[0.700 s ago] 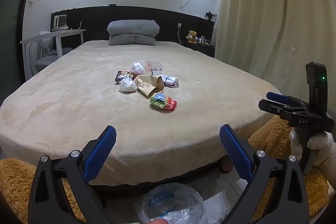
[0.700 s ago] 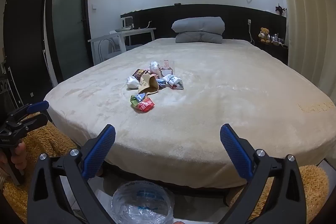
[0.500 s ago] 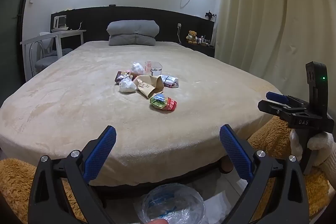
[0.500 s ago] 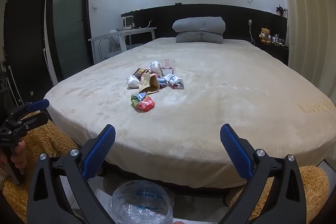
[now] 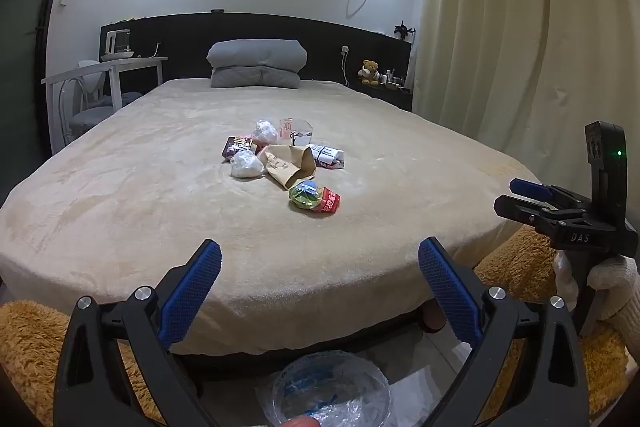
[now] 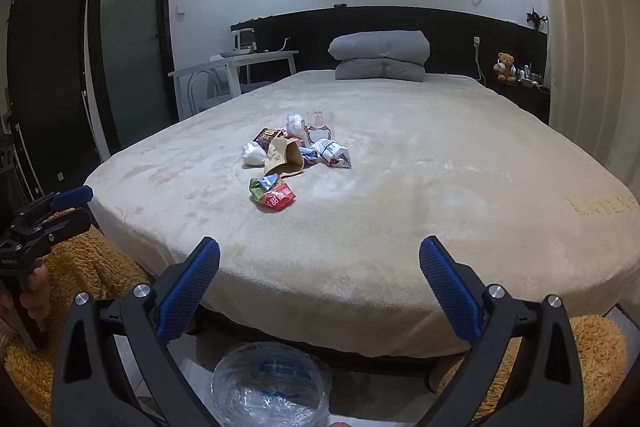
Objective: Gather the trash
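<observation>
Hovering at foot of beige plush bed (image 5: 140, 187), left gripper (image 5: 320, 263) spread wide, empty. Crumpled wrapper-and-paper trash pile (image 5: 286, 161) mid-bed, well apart; labels unreadable. Clear plastic bag (image 5: 332, 393) cut off below. Right wrist view: right gripper (image 6: 320, 263) equally wide, empty; trash pile (image 6: 290, 157) ahead, partly overlapping itself.

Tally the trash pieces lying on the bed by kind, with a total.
White crumpled wads: 2
Brown paper bag: 1
Printed snack wrappers: 3, namely green-and-red, dark, white printed
Clear plastic cup: 1
Total: 7 that I can tell apart; smaller scraps may hide in the pile.
</observation>
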Demonstrator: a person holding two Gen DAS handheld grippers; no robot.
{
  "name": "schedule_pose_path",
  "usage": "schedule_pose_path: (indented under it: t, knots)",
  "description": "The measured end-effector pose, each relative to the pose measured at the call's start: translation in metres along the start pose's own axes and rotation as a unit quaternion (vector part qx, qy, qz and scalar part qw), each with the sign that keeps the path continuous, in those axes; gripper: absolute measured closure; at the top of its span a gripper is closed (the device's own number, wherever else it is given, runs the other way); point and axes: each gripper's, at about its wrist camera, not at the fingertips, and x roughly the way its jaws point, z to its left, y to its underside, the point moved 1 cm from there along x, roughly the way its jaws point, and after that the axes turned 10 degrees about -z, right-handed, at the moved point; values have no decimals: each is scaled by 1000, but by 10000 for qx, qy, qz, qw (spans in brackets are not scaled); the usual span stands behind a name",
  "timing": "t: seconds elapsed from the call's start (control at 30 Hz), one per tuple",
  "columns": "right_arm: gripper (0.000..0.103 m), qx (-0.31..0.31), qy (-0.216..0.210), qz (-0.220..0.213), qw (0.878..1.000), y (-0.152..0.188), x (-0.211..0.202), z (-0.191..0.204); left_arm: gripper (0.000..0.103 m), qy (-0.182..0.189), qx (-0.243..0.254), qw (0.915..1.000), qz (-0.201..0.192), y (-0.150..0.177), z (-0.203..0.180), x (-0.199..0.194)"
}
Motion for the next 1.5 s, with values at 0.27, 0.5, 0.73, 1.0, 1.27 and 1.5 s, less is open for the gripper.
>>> schedule_pose_path:
  t: [0.27,0.5,0.73,1.0,1.27,1.5]
  knots:
    - [4,-7,19,39,10000,2,3,-1,6,5,1,10000,-9,0,1,0]
    - [4,-40,16,38,10000,2,2,-1,6,-4,5,10000,-13,-1,1,-1]
    - [4,-47,21,24,10000,2,2,-1,6,0,5,10000,-36,-1,2,-1]
    - [4,-29,24,21,10000,2,3,-2,6,-33,60,10000,-41,0,-3,-3]
    - [4,-89,24,23,10000,2,2,0,6,-22,111,9999,-11,1,-5,-2]
    - [4,-110,33,40,9999,1,2,1,6,-5,153,9999,2,2,-7,-3]
